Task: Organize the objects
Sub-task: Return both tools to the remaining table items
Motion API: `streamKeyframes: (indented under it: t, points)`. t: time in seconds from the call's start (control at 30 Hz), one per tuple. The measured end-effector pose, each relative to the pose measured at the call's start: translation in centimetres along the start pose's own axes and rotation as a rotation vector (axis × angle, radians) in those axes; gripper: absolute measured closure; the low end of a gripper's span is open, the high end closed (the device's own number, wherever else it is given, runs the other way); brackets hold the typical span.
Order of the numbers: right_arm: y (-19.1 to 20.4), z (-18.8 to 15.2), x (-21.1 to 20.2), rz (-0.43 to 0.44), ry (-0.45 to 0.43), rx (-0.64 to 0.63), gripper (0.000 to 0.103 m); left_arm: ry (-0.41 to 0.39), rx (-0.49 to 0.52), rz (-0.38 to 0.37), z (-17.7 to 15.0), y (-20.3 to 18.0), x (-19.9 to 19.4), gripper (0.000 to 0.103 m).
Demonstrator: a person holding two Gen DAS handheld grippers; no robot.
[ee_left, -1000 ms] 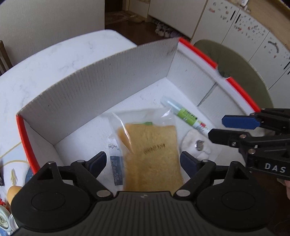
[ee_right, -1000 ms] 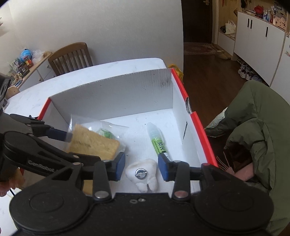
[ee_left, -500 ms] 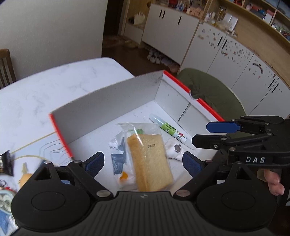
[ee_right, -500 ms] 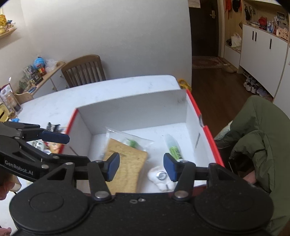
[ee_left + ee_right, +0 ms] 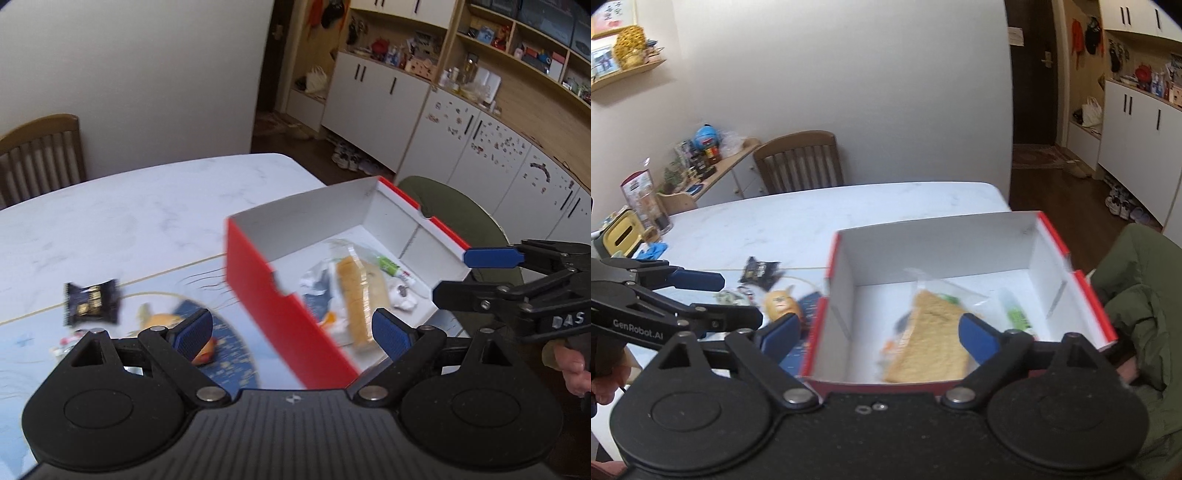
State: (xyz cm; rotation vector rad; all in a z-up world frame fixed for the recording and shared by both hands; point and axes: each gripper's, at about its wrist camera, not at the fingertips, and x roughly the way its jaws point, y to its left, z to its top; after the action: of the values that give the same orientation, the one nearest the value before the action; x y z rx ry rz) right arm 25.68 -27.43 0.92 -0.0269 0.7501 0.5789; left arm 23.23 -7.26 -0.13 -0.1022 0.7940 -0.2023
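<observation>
My left gripper (image 5: pixel 290 332) and right gripper (image 5: pixel 877 332), both spread and empty, hover before the red box (image 5: pixel 1089 302) holding a bagged sponge (image 5: pixel 931 336).

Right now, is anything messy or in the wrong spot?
A few things lie outside the red box: a dark snack packet and a small orange toy sit on the table beside it, while the bagged sponge and the green tube are inside.
</observation>
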Motion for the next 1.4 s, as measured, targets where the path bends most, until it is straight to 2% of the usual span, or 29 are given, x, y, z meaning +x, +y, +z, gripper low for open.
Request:
streamKeyframes:
  t: [0.1, 0.17, 0.4, 0.73, 1.0, 1.13, 1.4]
  points:
    - [2.5, -0.5, 0.2, 0.015, 0.0, -0.016, 0.002, -0.018, -0.011, 0.025, -1.2, 1.9, -1.7, 0.009]
    - [4.3, -0.9, 0.5, 0.023, 0.009, -0.03, 0.002, -0.022, -0.021, 0.033, -2.0, 3.2, -2.7, 0.005]
    - [9.5, -2.1, 1.7, 0.04, 0.04, -0.058, 0.001, -0.032, -0.04, 0.056, -4.7, 7.5, -5.7, 0.002]
    - [14.1, -2.9, 3.6, 0.033, 0.071, -0.03, 0.002, -0.018, -0.125, 0.086, -8.3, 13.9, -7.6, 0.001]
    - [16.5, -3.6, 5.7, -0.009, 0.094, -0.029, 0.002, -0.005, -0.144, 0.158, -11.1, 18.2, -7.6, 0.0]
    - [17.2, -3.8, 6.7, -0.023, 0.112, -0.022, 0.002, 0.039, -0.182, 0.176, -12.4, 20.6, -6.7, 0.0]
    - [18.2, -3.5, 8.7, -0.059, 0.126, -0.021, 0.002, 0.059, -0.166, 0.258, -13.3, 22.6, -4.1, 0.0]
